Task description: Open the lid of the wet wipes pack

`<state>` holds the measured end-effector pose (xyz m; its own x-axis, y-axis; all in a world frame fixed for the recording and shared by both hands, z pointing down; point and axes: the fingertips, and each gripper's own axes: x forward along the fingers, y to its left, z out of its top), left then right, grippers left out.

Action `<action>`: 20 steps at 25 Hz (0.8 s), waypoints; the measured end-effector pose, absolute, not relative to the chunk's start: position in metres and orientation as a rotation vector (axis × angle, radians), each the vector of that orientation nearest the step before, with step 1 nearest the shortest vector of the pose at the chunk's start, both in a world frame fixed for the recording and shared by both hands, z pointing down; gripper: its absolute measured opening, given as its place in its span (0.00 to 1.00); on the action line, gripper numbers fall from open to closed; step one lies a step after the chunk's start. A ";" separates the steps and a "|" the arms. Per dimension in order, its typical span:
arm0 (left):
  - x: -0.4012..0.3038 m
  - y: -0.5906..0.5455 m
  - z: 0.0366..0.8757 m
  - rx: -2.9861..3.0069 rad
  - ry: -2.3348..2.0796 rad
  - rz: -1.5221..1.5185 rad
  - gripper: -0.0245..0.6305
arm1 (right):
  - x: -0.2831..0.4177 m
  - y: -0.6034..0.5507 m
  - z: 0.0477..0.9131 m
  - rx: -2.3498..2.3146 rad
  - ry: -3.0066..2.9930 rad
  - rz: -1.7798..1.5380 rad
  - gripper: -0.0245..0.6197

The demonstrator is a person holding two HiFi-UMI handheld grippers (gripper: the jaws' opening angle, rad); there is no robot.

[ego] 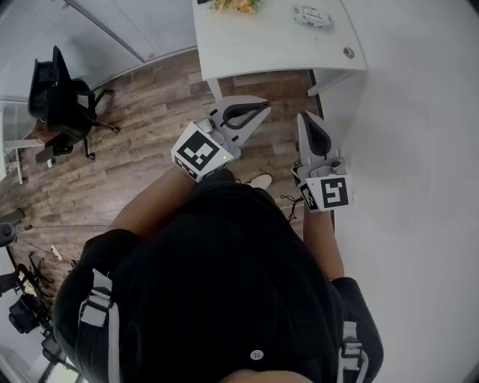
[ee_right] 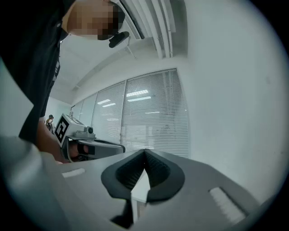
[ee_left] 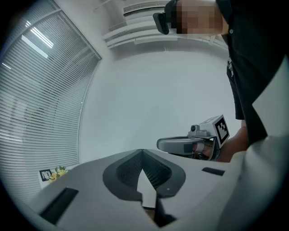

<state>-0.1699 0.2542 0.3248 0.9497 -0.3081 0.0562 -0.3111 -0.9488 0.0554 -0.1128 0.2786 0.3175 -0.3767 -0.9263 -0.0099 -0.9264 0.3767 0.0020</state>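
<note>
White table (ego: 269, 45) sits at 12 o'clock in the head view, well ahead of both tools. Left gripper (ego: 258, 111) and right gripper (ego: 305, 121) are held level over the floor, short of the table edge. Each one's own view shows its jaws closed tip to tip with nothing between them. The small white pack (ego: 312, 16) on the far part of the table, at about 1 o'clock, I take for the wet wipes pack. It is too small here to make out its lid. Nothing has been touched and the lid is not yet opened.

Risks as I judge them: the pack is light and lies loose, so prying the lid with one gripper could slide or lift the whole pack unless the other pins it. Jaws arriving closed cannot catch the lid tab. A long reach across the table could shove the pack farther off.

Around: white wall (ego: 419, 149) at 3 o'clock, wood floor (ego: 150, 112) below, black office chair (ego: 60, 93) at 10 o'clock and well apart, flowers (ego: 236, 4) at 12 o'clock on the table, and a small round thing (ego: 348, 52) near the table's edge, between the right gripper and the pack. Otherwise the way looks open.
</note>
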 end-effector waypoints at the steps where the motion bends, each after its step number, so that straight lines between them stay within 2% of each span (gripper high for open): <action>1: -0.170 0.255 0.325 3.039 -0.488 0.072 0.04 | -0.112 0.280 0.318 -1.751 2.601 0.012 0.05; 20: -0.169 0.266 0.328 3.025 -0.543 0.069 0.05 | -0.101 0.295 0.318 -1.732 2.610 -0.007 0.06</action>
